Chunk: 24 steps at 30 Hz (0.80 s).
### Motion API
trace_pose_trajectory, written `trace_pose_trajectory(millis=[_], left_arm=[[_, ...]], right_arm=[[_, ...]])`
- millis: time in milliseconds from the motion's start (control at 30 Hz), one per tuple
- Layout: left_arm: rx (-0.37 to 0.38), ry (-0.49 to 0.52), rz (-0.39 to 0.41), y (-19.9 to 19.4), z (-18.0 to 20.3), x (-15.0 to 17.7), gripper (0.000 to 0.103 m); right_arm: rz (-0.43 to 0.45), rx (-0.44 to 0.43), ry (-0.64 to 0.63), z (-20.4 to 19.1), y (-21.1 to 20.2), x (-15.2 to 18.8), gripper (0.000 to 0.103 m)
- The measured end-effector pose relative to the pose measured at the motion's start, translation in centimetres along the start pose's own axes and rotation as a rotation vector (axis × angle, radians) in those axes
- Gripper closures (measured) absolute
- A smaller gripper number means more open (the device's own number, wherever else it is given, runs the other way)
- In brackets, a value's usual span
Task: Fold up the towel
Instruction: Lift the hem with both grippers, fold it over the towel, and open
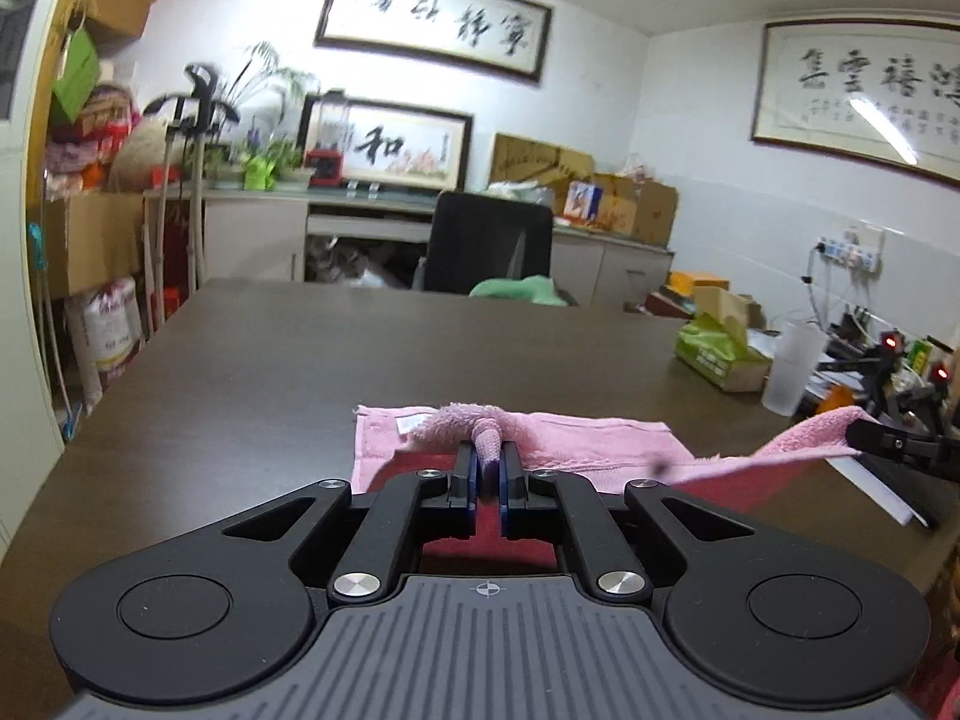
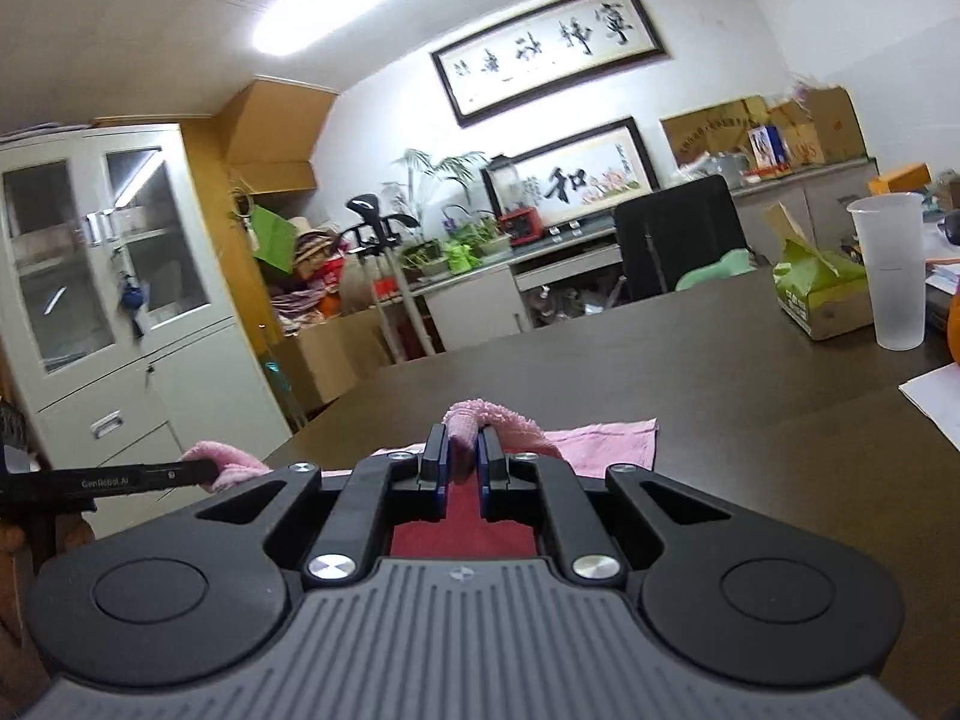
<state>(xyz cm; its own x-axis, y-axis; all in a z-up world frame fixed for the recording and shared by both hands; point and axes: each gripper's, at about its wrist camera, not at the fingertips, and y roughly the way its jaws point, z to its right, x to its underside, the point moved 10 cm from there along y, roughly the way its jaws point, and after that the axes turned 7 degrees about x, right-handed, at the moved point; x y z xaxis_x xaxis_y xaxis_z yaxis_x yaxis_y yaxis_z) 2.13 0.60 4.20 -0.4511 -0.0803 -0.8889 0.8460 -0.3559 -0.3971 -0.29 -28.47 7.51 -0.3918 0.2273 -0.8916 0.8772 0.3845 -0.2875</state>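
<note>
A pink towel [image 1: 600,441] has its far part flat on the dark brown table [image 1: 300,372], while its near edge is lifted off the surface. My left gripper [image 1: 487,449] is shut on one bunched near corner of it. At the right of the left wrist view, my right gripper [image 1: 867,439] holds the other corner, and the edge stretches between the two. In the right wrist view, my right gripper [image 2: 463,431] is shut on a pink fold, and the towel [image 2: 606,441] spreads on the table beyond it. The left gripper [image 2: 207,471] shows at the left, clamped on pink cloth.
A green tissue box [image 2: 822,294] and a frosted plastic cup [image 2: 891,270] stand on the table's right side, with white paper [image 2: 936,396] nearer me. A black chair [image 1: 489,246] with green cloth sits at the far edge. Cabinets and boxes line the walls.
</note>
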Motion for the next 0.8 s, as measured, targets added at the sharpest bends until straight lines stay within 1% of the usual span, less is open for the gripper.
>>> trace_pose_trajectory(millis=[33, 100, 200, 333, 433, 667, 800], left_arm=[[-0.014, -0.009, -0.012, 1.2, -0.5, -0.3, 0.097], [-0.035, -0.027, -0.034, 2.9, -1.3, -0.6, 0.097], [-0.073, -0.056, -0.081, 6.5, -2.9, -1.0, 0.097], [-0.109, -0.069, -0.124, 9.6, -4.5, -0.7, 0.097], [-0.116, -0.092, -0.149, 10.9, -5.5, -0.1, 0.096], [-0.145, -0.106, -0.180, 13.1, -7.0, 0.3, 0.094], [-0.158, -0.107, -0.180, 13.8, -7.2, -0.1, 0.092]], right_arm=[[-0.004, 0.012, 0.006, 0.3, 0.9, -0.4, 0.092], [-0.046, 0.028, 0.013, 1.0, 3.8, -0.8, 0.092], [-0.083, 0.085, 0.010, 2.0, 7.1, -0.8, 0.092], [-0.134, 0.131, -0.011, 3.0, 11.0, -0.4, 0.092], [-0.168, 0.154, -0.011, 3.7, 13.3, 0.3, 0.091], [-0.210, 0.185, 0.008, 4.9, 16.5, 1.6, 0.089], [-0.230, 0.190, 0.055, 5.7, 16.9, 2.2, 0.088]])
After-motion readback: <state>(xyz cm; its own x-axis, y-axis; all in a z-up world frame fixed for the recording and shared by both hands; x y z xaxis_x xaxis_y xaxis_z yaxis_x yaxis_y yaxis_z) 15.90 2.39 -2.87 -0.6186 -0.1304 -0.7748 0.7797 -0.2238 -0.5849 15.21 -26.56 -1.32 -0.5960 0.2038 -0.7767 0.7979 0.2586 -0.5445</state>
